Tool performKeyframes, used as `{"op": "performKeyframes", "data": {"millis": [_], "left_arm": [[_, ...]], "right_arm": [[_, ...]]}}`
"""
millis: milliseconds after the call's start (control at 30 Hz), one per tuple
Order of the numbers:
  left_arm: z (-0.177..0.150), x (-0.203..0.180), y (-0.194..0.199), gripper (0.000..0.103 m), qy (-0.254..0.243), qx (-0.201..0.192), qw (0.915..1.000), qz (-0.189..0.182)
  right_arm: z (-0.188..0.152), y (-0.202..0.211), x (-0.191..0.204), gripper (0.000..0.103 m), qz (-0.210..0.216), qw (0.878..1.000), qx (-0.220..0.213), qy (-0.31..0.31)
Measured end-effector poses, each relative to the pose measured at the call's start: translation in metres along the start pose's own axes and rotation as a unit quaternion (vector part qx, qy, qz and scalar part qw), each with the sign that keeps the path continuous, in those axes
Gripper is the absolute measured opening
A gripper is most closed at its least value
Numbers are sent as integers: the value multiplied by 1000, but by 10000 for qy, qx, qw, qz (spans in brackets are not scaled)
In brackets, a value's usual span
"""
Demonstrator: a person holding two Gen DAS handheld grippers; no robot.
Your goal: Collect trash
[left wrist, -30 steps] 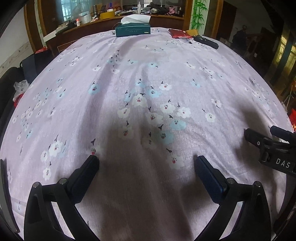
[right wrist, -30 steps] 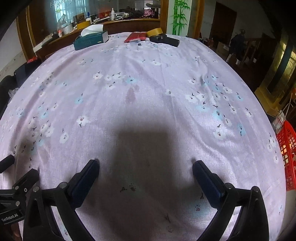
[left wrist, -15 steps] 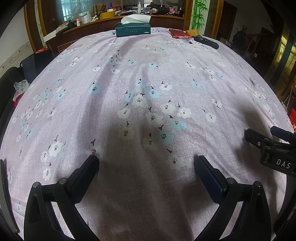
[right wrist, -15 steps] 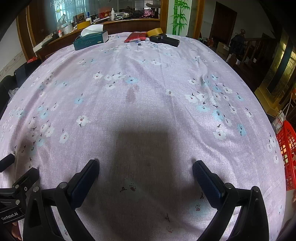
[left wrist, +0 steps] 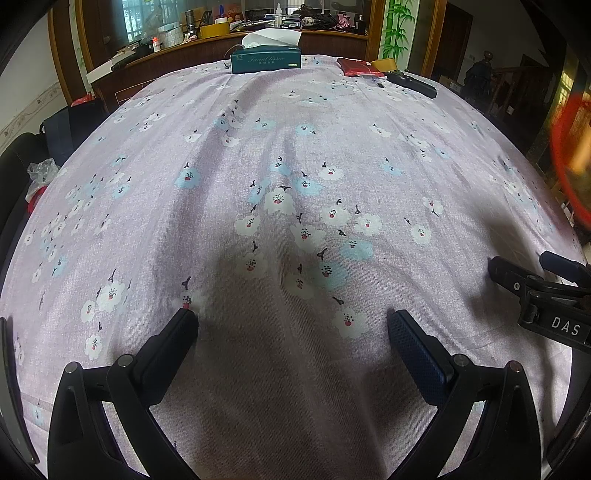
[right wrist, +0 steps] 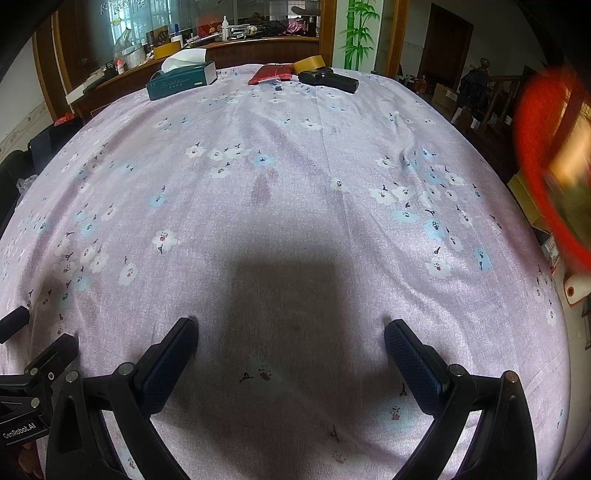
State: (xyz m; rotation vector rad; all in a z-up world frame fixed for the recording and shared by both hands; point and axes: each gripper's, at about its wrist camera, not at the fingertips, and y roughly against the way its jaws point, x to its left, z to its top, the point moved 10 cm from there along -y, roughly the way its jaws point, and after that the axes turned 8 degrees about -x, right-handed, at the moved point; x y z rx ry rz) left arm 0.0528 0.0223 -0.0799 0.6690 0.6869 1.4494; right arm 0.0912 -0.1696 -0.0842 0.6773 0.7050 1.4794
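Note:
My left gripper [left wrist: 291, 321] is open and empty, low over the near part of a table under a lilac flowered cloth [left wrist: 295, 147]. My right gripper [right wrist: 290, 328] is open and empty, beside it to the right. A blurred red basket [right wrist: 543, 158] is in the air at the right edge of the right wrist view, and it shows as a red blur in the left wrist view [left wrist: 569, 147]. I see no loose trash on the near cloth. At the far end lie a red packet [right wrist: 271, 74] and a roll of tan tape [right wrist: 310, 61].
A teal tissue box [left wrist: 266, 59] stands at the far edge; it also shows in the right wrist view [right wrist: 181, 81]. A black device [right wrist: 328, 79] lies beside the red packet. A cluttered wooden counter [left wrist: 258, 33] runs behind the table. Dark chairs [left wrist: 22, 155] stand at the left.
The red basket has swung up from the floor at the right into the air at the right edge of both views. Both grippers have stayed nearly still and open.

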Motion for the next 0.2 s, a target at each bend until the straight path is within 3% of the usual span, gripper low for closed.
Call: {"op": "performKeyframes", "data": {"millis": [200], "left_arm": [[-1,-1,0,103,-10,-7,10000,-7]], "right_arm": [[0,0,0,103,-1,10000,0,0]]}}
